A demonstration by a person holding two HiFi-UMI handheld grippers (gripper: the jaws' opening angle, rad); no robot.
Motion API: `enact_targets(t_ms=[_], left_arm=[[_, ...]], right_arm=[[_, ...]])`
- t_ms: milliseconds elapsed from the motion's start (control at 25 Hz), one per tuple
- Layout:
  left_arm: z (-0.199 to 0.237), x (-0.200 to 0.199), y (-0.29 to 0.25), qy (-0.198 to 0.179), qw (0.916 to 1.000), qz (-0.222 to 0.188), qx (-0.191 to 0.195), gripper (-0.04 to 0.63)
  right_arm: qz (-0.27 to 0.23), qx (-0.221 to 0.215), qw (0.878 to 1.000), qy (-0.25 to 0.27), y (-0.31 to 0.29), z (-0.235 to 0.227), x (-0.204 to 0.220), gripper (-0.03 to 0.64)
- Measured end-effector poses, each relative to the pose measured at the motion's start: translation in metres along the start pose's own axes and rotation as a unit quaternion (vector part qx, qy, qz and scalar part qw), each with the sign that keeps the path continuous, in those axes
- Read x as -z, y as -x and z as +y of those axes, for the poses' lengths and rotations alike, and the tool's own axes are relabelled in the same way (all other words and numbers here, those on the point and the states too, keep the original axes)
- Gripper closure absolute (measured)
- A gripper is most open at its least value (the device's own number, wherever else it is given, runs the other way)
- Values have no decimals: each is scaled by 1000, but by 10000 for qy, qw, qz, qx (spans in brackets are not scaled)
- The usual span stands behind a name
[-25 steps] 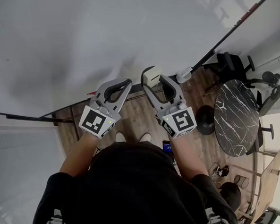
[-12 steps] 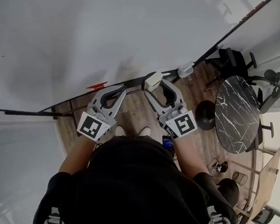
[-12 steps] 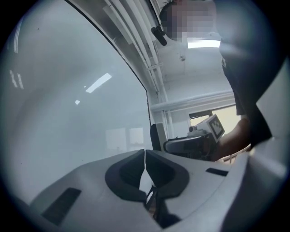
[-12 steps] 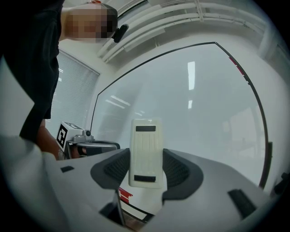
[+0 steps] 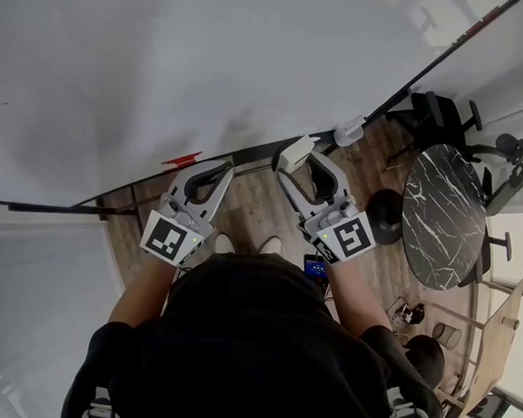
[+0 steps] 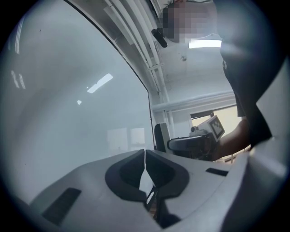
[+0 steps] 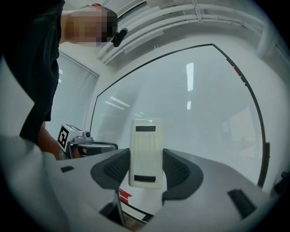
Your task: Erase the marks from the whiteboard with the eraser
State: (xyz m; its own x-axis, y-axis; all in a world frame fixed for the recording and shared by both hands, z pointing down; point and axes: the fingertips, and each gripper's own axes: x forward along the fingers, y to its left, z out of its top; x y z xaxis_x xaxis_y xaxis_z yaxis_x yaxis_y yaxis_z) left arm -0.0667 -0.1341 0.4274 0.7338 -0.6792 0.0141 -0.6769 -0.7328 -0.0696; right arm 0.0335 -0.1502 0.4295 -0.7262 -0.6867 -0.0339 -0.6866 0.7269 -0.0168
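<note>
Head view first: plenty of whiteboard (image 5: pixel 165 56) across the upper left, mostly clean. Small red mark (image 5: pixel 181 160) left of centre, right at the board's lower edge, not yet wiped. Just right of it, left gripper (image 5: pixel 218 169), pinched together on nothing. At centre, right gripper (image 5: pixel 290 154) clamped on the eraser (image 5: pixel 292 149), close to the board's edge; touching or not, impossible to tell.

Over to the left gripper view: jaws meeting at lower centre, empty, with bare board across the left half.

Right gripper view now: cream eraser upright at centre, squeezed between both pads, glossy board behind. Red mark peeking out at lower left, under the jaws.

On progress: looks nearly finished, with only that red mark plainly left, plus a faint grey smudge at the far left of the head view, possibly just shadow. Remaining job: bring the eraser onto the red and rub.
</note>
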Motion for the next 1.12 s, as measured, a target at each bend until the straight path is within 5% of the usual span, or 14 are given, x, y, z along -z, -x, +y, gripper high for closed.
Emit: enact_targets(t_ms=[1120], left_arm=[[-2, -1, -1, 95, 9999, 45, -49, 588]], right_arm=[[-40, 29, 10000, 48, 3, 3, 0, 394]])
